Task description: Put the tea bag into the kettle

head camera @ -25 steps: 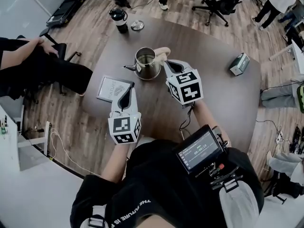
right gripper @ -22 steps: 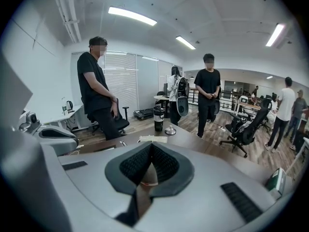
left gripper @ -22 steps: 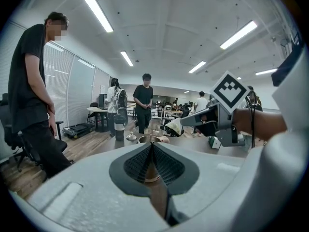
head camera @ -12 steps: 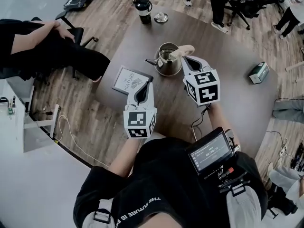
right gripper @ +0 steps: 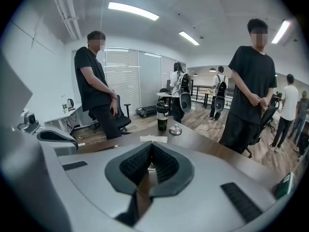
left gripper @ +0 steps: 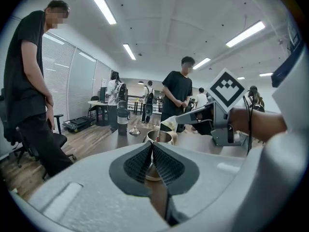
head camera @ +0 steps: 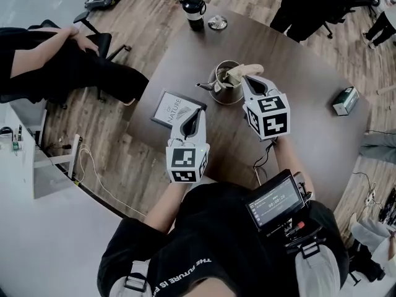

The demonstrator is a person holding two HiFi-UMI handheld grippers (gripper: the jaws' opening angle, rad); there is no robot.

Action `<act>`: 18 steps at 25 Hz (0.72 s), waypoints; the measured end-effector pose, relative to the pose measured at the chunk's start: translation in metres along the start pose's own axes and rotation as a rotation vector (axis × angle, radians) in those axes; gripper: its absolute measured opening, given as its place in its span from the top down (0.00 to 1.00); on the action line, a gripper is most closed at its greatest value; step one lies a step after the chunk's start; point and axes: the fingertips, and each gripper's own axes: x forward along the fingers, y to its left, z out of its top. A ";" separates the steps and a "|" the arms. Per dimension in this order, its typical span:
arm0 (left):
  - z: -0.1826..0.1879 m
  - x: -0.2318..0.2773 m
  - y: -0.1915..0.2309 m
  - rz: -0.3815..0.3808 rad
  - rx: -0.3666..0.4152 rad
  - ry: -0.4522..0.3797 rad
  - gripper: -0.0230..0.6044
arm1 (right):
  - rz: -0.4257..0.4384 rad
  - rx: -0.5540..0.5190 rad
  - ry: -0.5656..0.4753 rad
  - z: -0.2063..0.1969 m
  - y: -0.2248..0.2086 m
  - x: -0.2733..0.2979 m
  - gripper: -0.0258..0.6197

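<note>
Over on the left, the flat box (head camera: 176, 108) lay on the table (head camera: 309, 135), and just beside it hung the left gripper (head camera: 193, 117), jaws pressed together on nothing, idle. Centre stage: the steel kettle (head camera: 224, 96), lid off, spout pointing left, pale handle on the far side. And there was the right gripper (head camera: 242, 79), its tips right at the kettle's rim, jaws pinching the tea bag (left gripper: 169, 125), a pale little flap poised just above the open mouth. Well off to the right sat a small green box (head camera: 345, 101).

That bag looked feather-light and limp, thin paper that would tear or crumple under a hard squeeze. A gentle pinch on its top edge seemed the right hold, the body left free to drop. It might cling to a pad on release.

Set against half a second before, the right gripper had edged in from beside the handle to sit over the mouth. The left one had barely budged from the box, and a bystander had stepped closer behind the table.
</note>
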 end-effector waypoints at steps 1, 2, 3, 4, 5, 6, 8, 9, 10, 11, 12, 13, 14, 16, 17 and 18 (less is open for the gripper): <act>-0.001 0.002 0.002 -0.001 -0.002 0.005 0.94 | 0.003 0.003 0.006 -0.002 0.001 0.004 0.95; -0.002 0.004 0.003 -0.002 -0.004 0.011 0.94 | 0.007 0.006 0.013 -0.004 0.002 0.008 0.95; -0.004 0.007 0.005 -0.003 -0.005 0.016 0.94 | 0.010 0.009 0.020 -0.006 0.003 0.012 0.95; -0.005 0.009 0.006 -0.006 -0.006 0.021 0.94 | 0.014 0.012 0.027 -0.009 0.004 0.015 0.95; -0.006 0.012 0.007 -0.009 -0.007 0.025 0.94 | 0.017 0.015 0.035 -0.011 0.004 0.019 0.95; -0.006 0.015 0.008 -0.012 -0.007 0.029 0.94 | 0.020 0.017 0.043 -0.014 0.005 0.023 0.95; -0.008 0.021 0.009 -0.018 -0.010 0.033 0.94 | 0.025 0.024 0.056 -0.020 0.004 0.030 0.95; -0.008 0.024 0.010 -0.020 -0.012 0.036 0.94 | 0.027 0.027 0.062 -0.022 0.004 0.033 0.95; -0.009 0.026 0.011 -0.022 -0.014 0.039 0.94 | 0.029 0.030 0.066 -0.024 0.003 0.035 0.95; -0.011 0.028 0.011 -0.023 -0.016 0.044 0.94 | 0.031 0.033 0.070 -0.025 0.003 0.037 0.95; -0.012 0.030 0.011 -0.024 -0.018 0.049 0.94 | 0.033 0.035 0.074 -0.026 0.003 0.039 0.95; -0.013 0.032 0.011 -0.025 -0.020 0.055 0.94 | 0.035 0.037 0.078 -0.027 0.003 0.041 0.95; -0.015 0.033 0.011 -0.027 -0.021 0.060 0.94 | 0.037 0.038 0.083 -0.028 0.003 0.043 0.95; -0.018 0.036 0.010 -0.029 -0.027 0.069 0.94 | 0.041 0.041 0.092 -0.032 0.002 0.047 0.95; -0.019 0.037 0.010 -0.029 -0.030 0.072 0.94 | 0.043 0.043 0.096 -0.034 0.001 0.049 0.95; -0.020 0.039 0.010 -0.029 -0.031 0.075 0.94 | 0.045 0.046 0.100 -0.036 0.001 0.051 0.95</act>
